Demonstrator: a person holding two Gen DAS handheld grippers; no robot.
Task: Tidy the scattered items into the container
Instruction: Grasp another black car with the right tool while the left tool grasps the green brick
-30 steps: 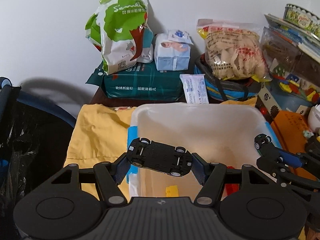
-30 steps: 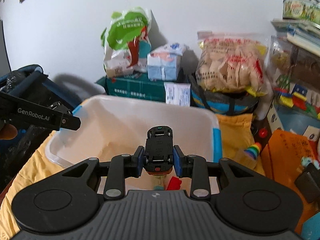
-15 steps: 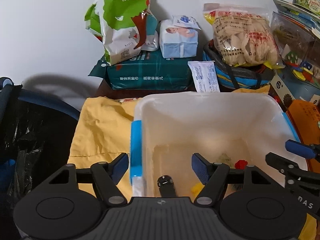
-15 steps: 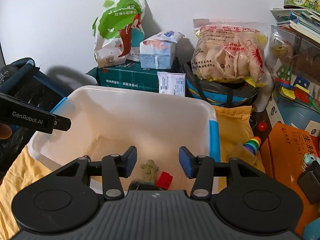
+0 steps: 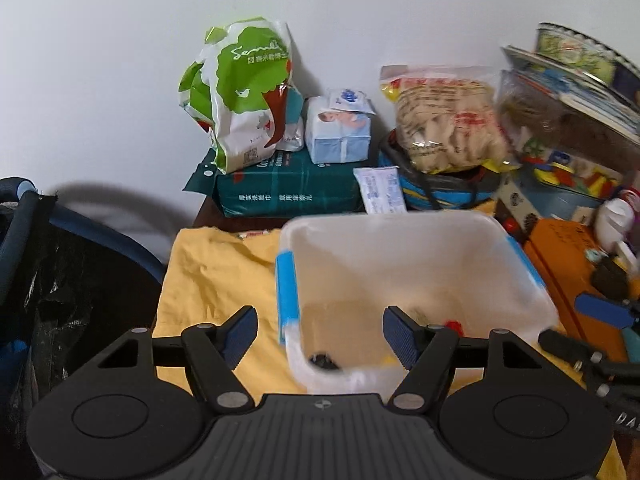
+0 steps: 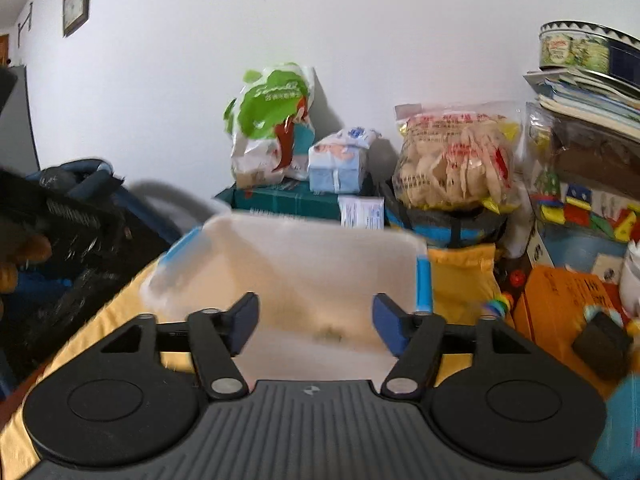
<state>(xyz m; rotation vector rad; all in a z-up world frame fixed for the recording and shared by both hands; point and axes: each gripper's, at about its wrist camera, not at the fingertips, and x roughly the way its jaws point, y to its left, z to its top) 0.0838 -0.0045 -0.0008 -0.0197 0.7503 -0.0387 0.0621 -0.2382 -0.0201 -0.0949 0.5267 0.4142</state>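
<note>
Your left gripper (image 5: 320,330) is spread wide and holds nothing; between its blue pads (image 5: 400,336) you see only the near left corner of the container (image 5: 400,240). Your right gripper (image 6: 314,322) is also empty, and its jaws are opening at this moment, with nothing between them. In the left wrist view its tip shows at the right edge, beside the container's right wall.

The container is a clear plastic box with blue handles (image 5: 287,292), and it stands on a yellow cloth (image 5: 216,276). On its floor lie a few small things: something dark (image 5: 324,360) near the front wall, a red piece (image 5: 453,325) and a yellow piece beside the right pad. They are blurred, so you cannot tell what they are. In the right wrist view only a small greenish thing (image 6: 330,334) shows on the floor.

Behind the container are a green-and-white bag (image 5: 240,96) on a dark green package (image 5: 288,192) and a bag of crackers (image 5: 448,120).
</note>
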